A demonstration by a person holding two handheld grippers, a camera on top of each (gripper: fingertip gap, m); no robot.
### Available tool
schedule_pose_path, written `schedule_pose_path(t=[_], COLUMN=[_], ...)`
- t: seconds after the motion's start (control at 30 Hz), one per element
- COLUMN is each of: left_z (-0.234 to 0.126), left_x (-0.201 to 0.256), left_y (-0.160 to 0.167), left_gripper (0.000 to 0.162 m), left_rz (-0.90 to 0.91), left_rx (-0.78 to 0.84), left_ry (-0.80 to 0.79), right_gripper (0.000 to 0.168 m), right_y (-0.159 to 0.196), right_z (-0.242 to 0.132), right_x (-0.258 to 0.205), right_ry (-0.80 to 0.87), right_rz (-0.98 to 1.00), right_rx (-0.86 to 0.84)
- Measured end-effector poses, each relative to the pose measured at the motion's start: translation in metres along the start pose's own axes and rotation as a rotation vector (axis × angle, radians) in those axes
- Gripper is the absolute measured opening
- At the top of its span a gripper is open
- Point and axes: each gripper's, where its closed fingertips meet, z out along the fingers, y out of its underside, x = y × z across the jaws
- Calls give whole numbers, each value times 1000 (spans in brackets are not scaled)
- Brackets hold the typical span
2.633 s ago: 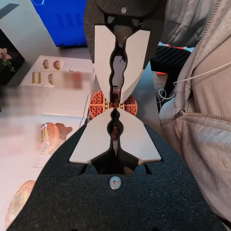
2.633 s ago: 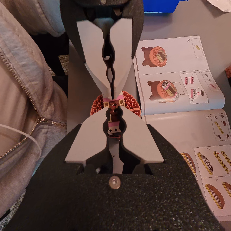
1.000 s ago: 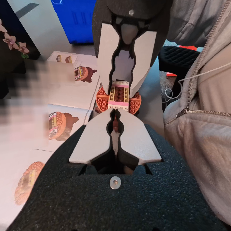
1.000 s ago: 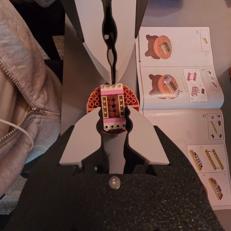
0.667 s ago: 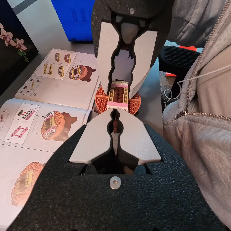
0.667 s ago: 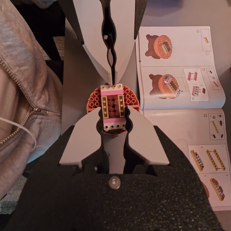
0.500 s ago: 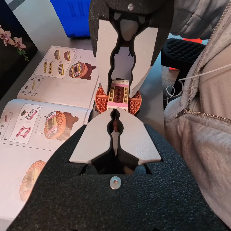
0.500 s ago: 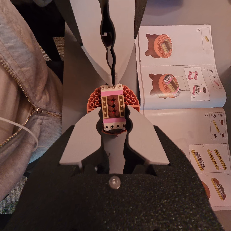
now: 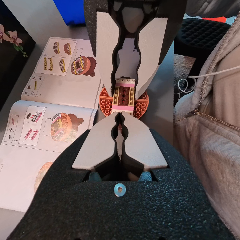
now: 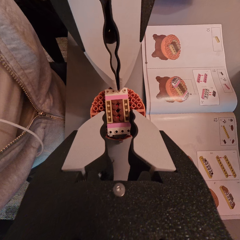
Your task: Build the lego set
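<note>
The lego build (image 9: 123,98) is a round orange studded plate with a raised middle block of tan, brown, pink and white bricks. It also shows in the right wrist view (image 10: 117,110). My left gripper (image 9: 118,114) is shut at the build's white end, with a brown part pinched in its hollow. It appears from the far side in the right wrist view (image 10: 117,84). My right gripper (image 10: 117,113) faces it. Its fingers (image 10: 135,116) press both tan sides of the middle block. It shows at the top of the left wrist view (image 9: 124,90).
An open instruction booklet (image 9: 58,90) lies on the grey table (image 9: 39,15) beside the build, also seen in the right wrist view (image 10: 188,123). A blue bin (image 9: 74,11) and a black box (image 9: 10,45) stand behind. A person's grey hoodie (image 9: 207,129) is close by. Both grippers' tips are close together, under 4 cm apart.
My right gripper was shut on a pink and white piece. That piece now sits on the build, and the gripper has spread to clamp the middle block. My left gripper stays shut.
</note>
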Motion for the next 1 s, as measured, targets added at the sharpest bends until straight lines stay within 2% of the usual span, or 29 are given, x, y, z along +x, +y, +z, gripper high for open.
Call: schedule_pose_path(t=[0.17, 0.23, 0.33, 0.37, 0.43, 0.57, 0.63, 1.0], left_z=[0, 0, 0, 0, 0, 1, 1, 1], left_x=[0, -1, -1, -1, -1, -1, -1, -1], left_y=[-1, -1, -1, -1, -1, -2, -2, 0], left_gripper=[0, 0, 0, 0, 0, 0, 0, 0], left_rz=[0, -2, 6, 9, 9, 5, 2, -27], left_rx=[2, -4, -18, -21, -24, -16, -9, -34], left_ry=[-13, -22, -34, -36, -38, -35, -31, 58], right_gripper=[33, 38, 17, 10, 10, 8, 0, 1], right_y=[0, -2, -20, -20, -9, -8, -8, -8], right_z=[-1, -4, -14, -15, -9, -6, -6, -4], right_x=[1, 2, -1, 0, 3, 0, -4, -4], right_ry=[10, 13, -16, -12, 10, -4, -10, -99], right_rz=[-17, -12, -4, -8, -14, 20, 1, 70], right_rx=[19, 36, 152, 148, 68, 32, -3, -47])
